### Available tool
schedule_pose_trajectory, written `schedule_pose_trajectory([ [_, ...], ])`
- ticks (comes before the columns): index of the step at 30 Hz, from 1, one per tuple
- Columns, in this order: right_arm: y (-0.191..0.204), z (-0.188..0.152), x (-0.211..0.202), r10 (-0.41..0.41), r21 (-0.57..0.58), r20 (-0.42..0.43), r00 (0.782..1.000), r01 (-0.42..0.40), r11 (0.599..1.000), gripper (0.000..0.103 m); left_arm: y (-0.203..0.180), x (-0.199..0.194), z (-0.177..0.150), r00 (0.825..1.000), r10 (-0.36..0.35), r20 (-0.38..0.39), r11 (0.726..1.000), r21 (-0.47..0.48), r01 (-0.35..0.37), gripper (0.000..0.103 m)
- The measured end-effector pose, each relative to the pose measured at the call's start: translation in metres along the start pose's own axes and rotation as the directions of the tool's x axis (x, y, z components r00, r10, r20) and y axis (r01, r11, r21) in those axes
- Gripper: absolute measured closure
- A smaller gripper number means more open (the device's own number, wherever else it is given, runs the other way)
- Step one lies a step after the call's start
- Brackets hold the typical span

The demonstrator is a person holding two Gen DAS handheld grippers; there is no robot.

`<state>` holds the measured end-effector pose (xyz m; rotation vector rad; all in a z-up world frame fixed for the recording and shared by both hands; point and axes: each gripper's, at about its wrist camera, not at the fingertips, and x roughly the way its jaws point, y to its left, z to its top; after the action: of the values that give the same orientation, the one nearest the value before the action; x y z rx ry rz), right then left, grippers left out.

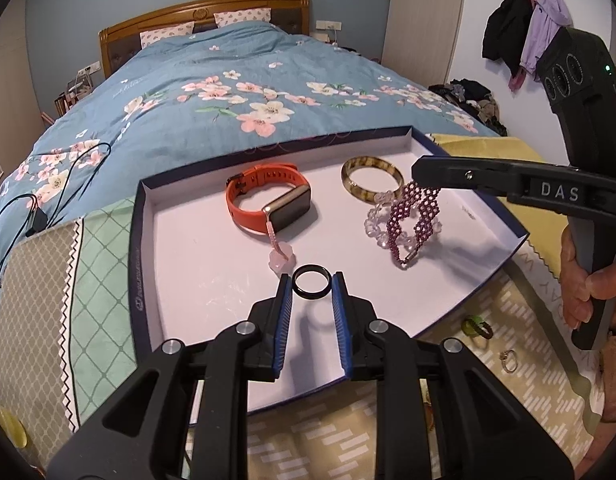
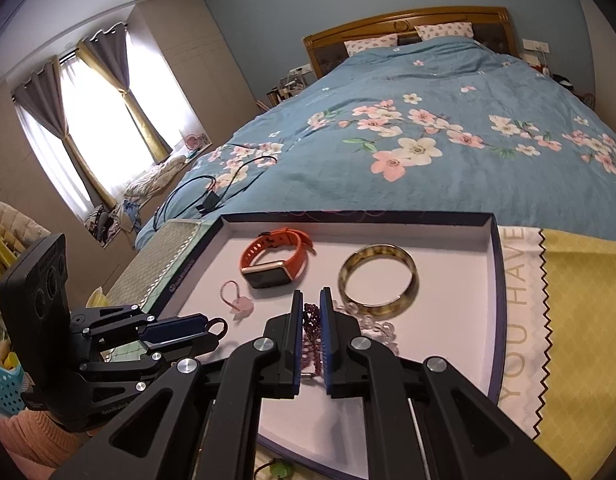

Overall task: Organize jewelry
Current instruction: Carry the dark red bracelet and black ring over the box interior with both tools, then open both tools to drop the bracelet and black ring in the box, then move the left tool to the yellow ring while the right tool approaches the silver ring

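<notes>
Over the white tray [image 1: 179,248], a black ring [image 1: 312,281] is pinched by the left gripper [image 1: 312,280] and a purple beaded bracelet [image 1: 414,216] is clamped in the right gripper [image 2: 308,308]; each is best lowered gently, apart from the rest

Purple beaded bracelet [image 2: 311,322] mostly hidden between right claw [image 2: 308,298] fingers.

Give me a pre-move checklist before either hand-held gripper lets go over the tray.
1. Left hand-held gripper has the black ring between its fingers: ok.
2. Ring is over the tray, inside the rim: ok.
3. Right hand-held gripper is shut on the purple beaded bracelet: ok.
4. Bracelet hangs clear of the clear bead bracelet: not ok, they overlap.
5. Orange watch is out of both drop spots: ok.
6. Ring touches the tray floor: cannot tell.
</notes>
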<state>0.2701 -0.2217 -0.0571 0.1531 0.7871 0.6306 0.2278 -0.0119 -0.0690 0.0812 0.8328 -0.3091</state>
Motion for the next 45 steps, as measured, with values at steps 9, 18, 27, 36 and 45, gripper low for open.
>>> schedule_pose_trajectory([
  [9,-0.010,-0.002,0.003,-0.025,0.033,-0.007,1.000,0.025,0.999,0.094,0.002,0.015,-0.001,0.999,0.022,-0.028,1.000,0.002,-0.022,0.082],
  [18,-0.009,-0.003,-0.007,-0.051,0.046,0.004,0.999,0.051,0.998,0.081,0.007,-0.001,0.000,0.999,0.031,0.020,0.999,-0.028,-0.031,0.061],
  [27,0.022,-0.029,-0.044,0.007,-0.068,0.010,1.000,-0.006,0.998,0.072,-0.008,-0.058,-0.022,0.992,-0.043,0.116,0.998,0.043,0.038,0.057],
  [36,0.026,-0.076,-0.050,-0.001,-0.072,-0.075,0.997,-0.004,0.997,0.070,-0.036,-0.063,-0.067,0.993,-0.108,0.045,0.987,0.121,0.101,0.057],
  [45,0.026,-0.104,-0.051,-0.004,-0.049,-0.127,0.992,-0.002,0.999,0.066,-0.049,-0.053,-0.079,0.992,-0.122,-0.019,0.978,0.167,0.123,0.057],
])
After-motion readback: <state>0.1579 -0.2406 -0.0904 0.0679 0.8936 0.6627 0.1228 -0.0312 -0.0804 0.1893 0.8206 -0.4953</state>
